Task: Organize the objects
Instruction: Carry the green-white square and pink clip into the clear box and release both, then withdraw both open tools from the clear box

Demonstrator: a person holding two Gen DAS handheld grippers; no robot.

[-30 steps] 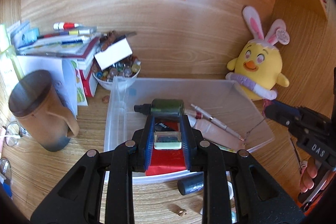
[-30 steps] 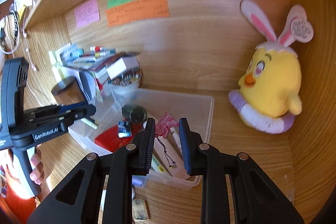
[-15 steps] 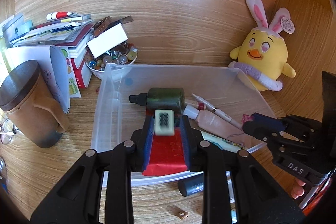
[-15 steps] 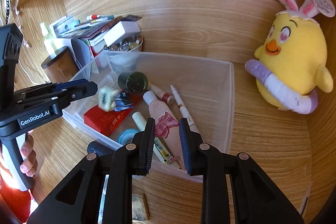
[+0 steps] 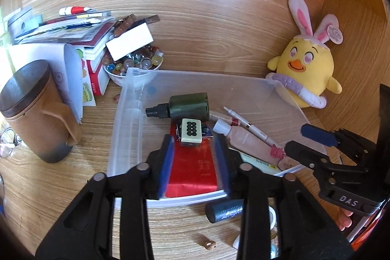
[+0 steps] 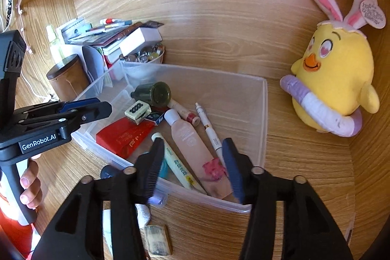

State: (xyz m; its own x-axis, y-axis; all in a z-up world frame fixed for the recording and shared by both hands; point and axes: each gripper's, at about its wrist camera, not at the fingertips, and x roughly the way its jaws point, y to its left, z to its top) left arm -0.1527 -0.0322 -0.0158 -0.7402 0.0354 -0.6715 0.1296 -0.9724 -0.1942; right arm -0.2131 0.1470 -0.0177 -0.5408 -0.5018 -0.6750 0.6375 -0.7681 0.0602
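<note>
Since the earlier frames, both of your grippers have let go: the mahjong tile (image 5: 191, 130) that sat clamped between the left pads now lies free in the clear bin (image 5: 121, 133), and the pink charm (image 6: 213, 168) that the right pads pinched now lies on the pink tube (image 6: 192, 138) at the bin's near end.

Your left gripper (image 5: 195, 150) is opening, its jaws apart with nothing pressed between the blue pads; it hangs over the red packet (image 5: 192, 169). The tile rests on a small dark box just in front of the green bottle (image 5: 189, 107), which lies on its side.

Your right gripper (image 6: 193, 162) is opening too, jaws wide, straddling the charm without touching it. The tube, a pen (image 6: 209, 128) and a slim yellow-green tube (image 6: 175, 162) lie lengthwise side by side, which keeps the bin floor packed flat, as I read it.

Both drops look finished. On the counter (image 5: 73, 187) outside the bin, a dark cylinder (image 5: 224, 211) sits just beside the near wall, with a small worn block (image 6: 157, 239) nearby; those seem to be likely next pickups.
</note>
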